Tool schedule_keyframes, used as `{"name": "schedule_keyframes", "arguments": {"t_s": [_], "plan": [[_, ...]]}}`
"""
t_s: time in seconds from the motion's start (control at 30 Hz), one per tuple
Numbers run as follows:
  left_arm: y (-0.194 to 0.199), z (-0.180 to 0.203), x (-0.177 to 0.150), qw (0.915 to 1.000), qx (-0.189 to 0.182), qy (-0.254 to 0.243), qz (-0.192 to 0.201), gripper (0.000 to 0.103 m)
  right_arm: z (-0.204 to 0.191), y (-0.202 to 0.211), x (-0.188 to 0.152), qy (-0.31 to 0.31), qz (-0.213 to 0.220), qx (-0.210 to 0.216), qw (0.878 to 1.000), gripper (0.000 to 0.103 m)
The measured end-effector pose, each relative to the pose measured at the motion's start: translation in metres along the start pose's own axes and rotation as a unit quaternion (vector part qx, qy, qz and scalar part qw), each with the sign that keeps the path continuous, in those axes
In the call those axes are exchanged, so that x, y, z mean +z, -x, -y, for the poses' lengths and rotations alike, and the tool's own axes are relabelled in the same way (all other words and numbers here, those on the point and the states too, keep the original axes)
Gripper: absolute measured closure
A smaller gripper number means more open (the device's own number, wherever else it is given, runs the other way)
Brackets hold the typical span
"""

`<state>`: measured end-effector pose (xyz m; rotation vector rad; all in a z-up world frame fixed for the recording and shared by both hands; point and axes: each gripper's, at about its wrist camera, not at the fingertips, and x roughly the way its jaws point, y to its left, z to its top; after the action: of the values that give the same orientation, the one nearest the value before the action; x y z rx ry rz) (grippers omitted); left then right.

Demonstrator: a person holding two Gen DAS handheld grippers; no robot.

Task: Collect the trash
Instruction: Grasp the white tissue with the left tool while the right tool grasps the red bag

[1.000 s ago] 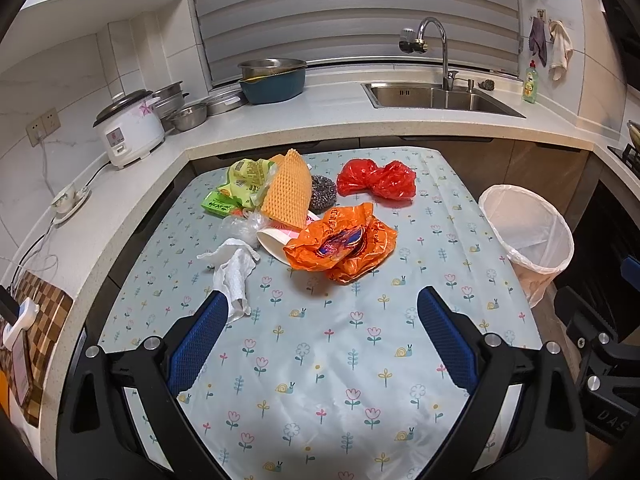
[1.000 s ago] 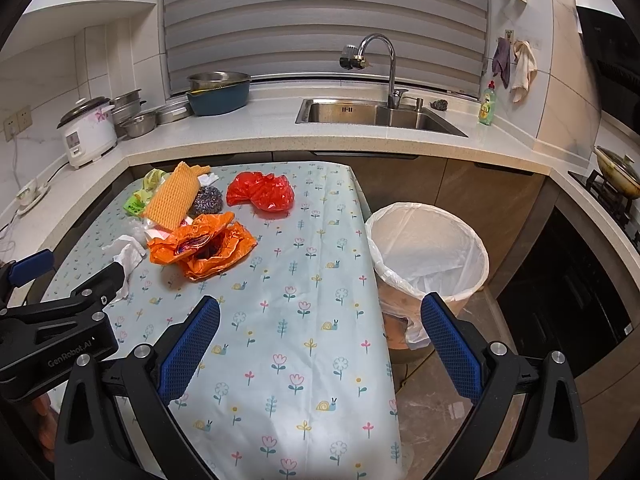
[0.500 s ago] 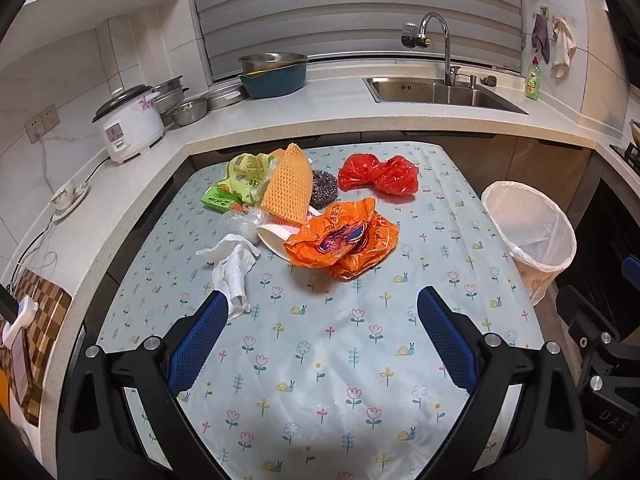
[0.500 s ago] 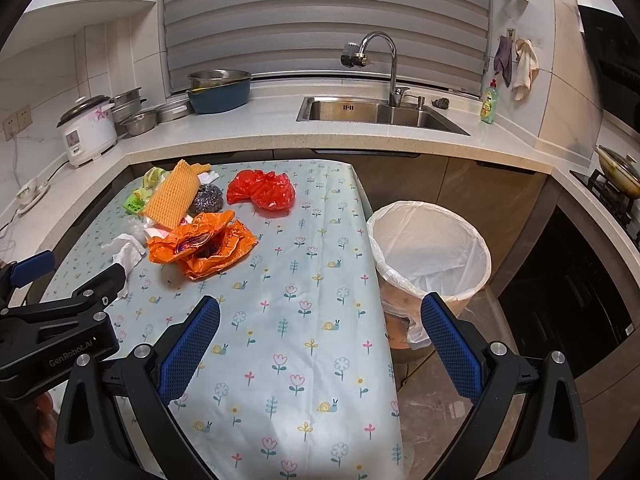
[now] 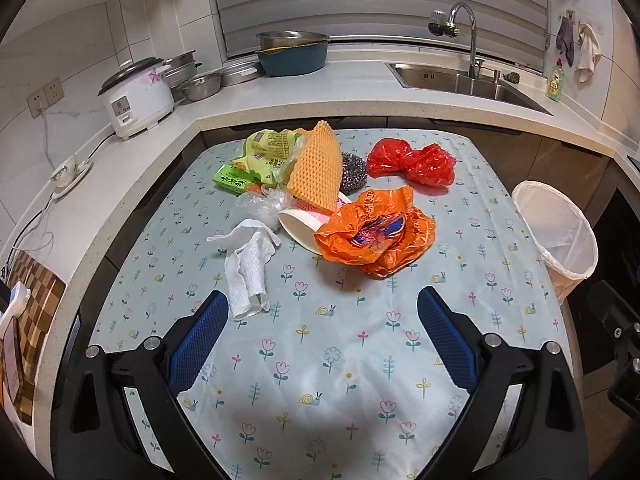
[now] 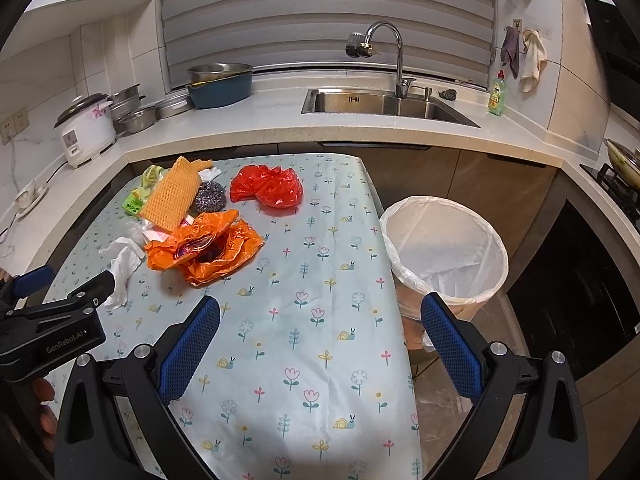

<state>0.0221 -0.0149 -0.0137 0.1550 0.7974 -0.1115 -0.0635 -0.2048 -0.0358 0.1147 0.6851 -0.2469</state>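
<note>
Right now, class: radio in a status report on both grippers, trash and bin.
Left gripper open, empty. Right gripper open, empty. Trash pile untouched on table; lined bin beside it. Nothing blocking.

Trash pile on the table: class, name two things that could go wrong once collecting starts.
1. The orange bag lies over the paper cup; pulling it may drag the cup along.
2. The bin stands beside the table, below its edge; light pieces like the tissue could miss it.

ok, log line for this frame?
phase: approach | left hand-held gripper: open | right hand-held gripper: open | trash pile: on table | bin: empty
</note>
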Motion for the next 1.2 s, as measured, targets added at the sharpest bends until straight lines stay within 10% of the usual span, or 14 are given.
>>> {"name": "schedule_keyframes", "arguments": {"t_s": [0.37, 0.77, 1.1, 1.2], "plan": [[-0.072, -0.051, 0.004, 0.9986, 0.02, 0.03, -0.038, 0.012, -0.034, -0.055, 0.016, 0.008, -0.023, 0.019, 1.0, 0.007], [-0.145, -0.074, 0.009, 0.9961, 0.016, 0.03, -0.081, 0.039, -0.074, -0.119, 0.028, 0.015, -0.046, 0.023, 0.999, 0.007], [-0.178, -0.085, 0.013, 0.9931, -0.018, 0.037, -0.109, 0.096, -0.081, -0.166, 0.061, 0.029, -0.03, -0.008, 0.999, 0.007], [-0.176, -0.089, 0.016, 0.9936, -0.024, 0.04, -0.103, 0.099, -0.077, -0.186, 0.078, 0.023, -0.025, -0.011, 0.999, 0.007]]}}
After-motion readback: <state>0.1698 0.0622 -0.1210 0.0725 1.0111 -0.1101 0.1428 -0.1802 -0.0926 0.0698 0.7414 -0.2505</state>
